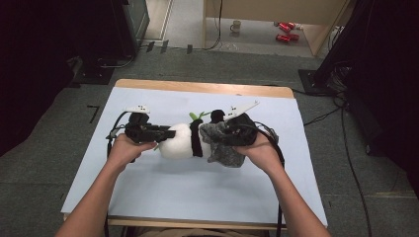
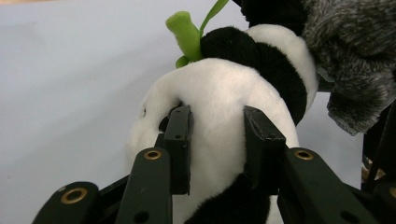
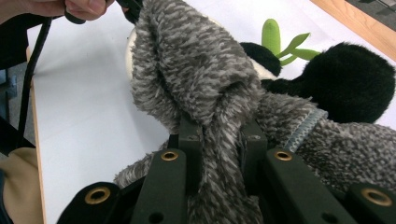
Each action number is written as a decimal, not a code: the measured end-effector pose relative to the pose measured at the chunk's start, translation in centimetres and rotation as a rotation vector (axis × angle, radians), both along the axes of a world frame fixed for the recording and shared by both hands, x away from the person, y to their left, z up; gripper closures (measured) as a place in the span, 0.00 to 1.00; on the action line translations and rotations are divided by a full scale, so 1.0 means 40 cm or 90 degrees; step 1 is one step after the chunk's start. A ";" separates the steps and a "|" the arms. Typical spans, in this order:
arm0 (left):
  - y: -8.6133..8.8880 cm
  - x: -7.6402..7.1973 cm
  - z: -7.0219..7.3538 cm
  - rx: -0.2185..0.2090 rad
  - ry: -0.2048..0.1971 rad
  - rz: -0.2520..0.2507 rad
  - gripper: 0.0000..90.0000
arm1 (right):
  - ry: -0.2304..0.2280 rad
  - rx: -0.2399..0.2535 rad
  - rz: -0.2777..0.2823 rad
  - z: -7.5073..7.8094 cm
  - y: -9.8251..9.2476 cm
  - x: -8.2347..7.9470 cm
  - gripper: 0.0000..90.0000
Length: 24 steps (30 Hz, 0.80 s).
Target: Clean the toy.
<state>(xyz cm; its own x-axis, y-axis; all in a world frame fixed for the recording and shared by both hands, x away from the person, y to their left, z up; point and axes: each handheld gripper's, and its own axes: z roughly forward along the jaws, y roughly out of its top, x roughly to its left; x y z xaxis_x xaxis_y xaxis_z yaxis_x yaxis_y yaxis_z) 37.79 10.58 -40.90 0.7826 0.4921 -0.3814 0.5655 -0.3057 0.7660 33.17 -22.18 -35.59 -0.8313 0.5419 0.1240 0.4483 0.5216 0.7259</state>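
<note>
High view: the table with its pale blue top fills the middle of the frame, and my forearms come in from the bottom edge to meet at its centre. Lying there on its side is a panda plush toy, white body toward my left, black limbs and head toward my right. A grey fuzzy cloth is bunched over its right end. My left gripper points in at the white body; in the left gripper view its fingers stand on either side of a ridge of white fur, touching and dimpling it, so I read them as clamped on the toy's body. My right gripper sits on the cloth; in the right gripper view a thick fold of the grey pile runs between the fingers, which are drawn tight together on it. A green bamboo sprig with leaves sticks up from the toy near a black paw, just beside the cloth's edge.
</note>
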 end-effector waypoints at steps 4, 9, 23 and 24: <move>-0.003 -0.001 0.001 -0.002 0.004 0.003 0.82 | 0.001 0.012 0.000 0.006 -0.009 -0.001 0.86; -0.005 -0.005 0.010 -0.030 0.049 -0.032 0.90 | -0.008 0.039 -0.014 0.028 -0.042 -0.008 0.86; 0.009 0.008 0.001 -0.029 0.109 -0.008 0.91 | -0.046 0.076 -0.047 0.087 -0.116 -0.021 0.86; 0.011 0.008 -0.002 -0.021 0.091 -0.007 0.90 | -0.043 0.076 -0.047 0.084 -0.115 -0.022 0.86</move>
<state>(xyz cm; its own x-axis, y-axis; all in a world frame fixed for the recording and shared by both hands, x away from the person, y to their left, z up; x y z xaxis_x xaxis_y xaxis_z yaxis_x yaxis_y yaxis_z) 38.11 11.03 -40.96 0.7242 0.4700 -0.5046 0.6663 -0.2885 0.6876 32.30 -26.80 -32.22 -0.7988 0.5861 0.1359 0.4294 0.3972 0.8111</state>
